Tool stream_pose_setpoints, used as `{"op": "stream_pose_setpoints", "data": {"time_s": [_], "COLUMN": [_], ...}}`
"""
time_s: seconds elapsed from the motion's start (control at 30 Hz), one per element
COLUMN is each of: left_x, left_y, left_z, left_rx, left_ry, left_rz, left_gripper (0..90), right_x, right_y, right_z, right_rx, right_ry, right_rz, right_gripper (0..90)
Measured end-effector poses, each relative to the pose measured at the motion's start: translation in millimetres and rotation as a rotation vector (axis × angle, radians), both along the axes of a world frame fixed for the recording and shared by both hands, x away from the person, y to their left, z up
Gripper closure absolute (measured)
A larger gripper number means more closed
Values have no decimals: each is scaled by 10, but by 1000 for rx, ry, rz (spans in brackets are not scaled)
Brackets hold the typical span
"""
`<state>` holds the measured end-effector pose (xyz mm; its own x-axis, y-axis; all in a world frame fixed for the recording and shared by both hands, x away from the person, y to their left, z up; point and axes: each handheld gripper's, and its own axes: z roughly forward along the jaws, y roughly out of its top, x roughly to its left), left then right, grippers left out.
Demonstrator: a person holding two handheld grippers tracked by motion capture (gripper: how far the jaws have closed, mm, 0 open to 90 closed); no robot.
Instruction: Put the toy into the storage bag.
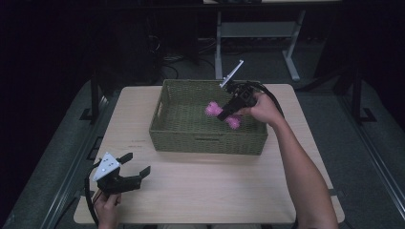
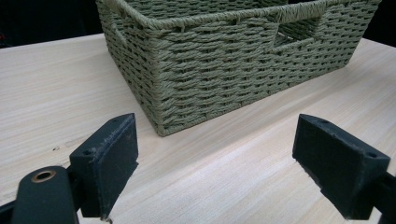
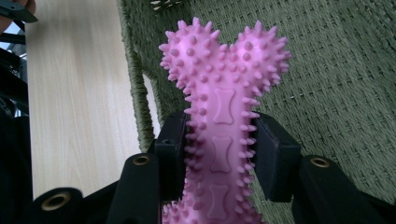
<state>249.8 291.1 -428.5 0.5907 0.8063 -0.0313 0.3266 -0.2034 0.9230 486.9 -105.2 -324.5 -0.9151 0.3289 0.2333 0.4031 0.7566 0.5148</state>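
A pink spiky bone toy (image 1: 221, 114) hangs inside the green woven basket (image 1: 181, 138), held across its shaft by my right gripper (image 1: 225, 113). In the right gripper view the bone toy (image 3: 223, 107) stands between both black jaws of the gripper (image 3: 219, 156), its knobbed end up, with the basket's floor (image 3: 336, 79) behind it. My left gripper (image 1: 135, 164) rests low at the table's front left, open, with nothing between its jaws. The left gripper view has that gripper (image 2: 215, 163) spread wide, facing the near corner of the basket (image 2: 201, 70).
The light wooden table (image 1: 200, 191) carries the basket at its middle back. A person's right forearm (image 1: 301, 167) crosses the right side of the table. Dark floor and a desk frame (image 1: 258, 33) lie beyond the far edge.
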Motion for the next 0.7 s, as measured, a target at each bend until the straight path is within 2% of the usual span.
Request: {"op": "stream_pose_setpoints", "data": {"time_s": [0.7], "left_x": [-3], "left_y": [-5], "left_z": [2], "left_rx": [5], "left_ry": [2], "left_rz": [-3], "left_gripper": [139], "right_x": [37], "right_y": [-69], "right_z": [-178], "right_rx": [-5], "right_ry": [30], "right_rz": [-33], "right_gripper": [573]}}
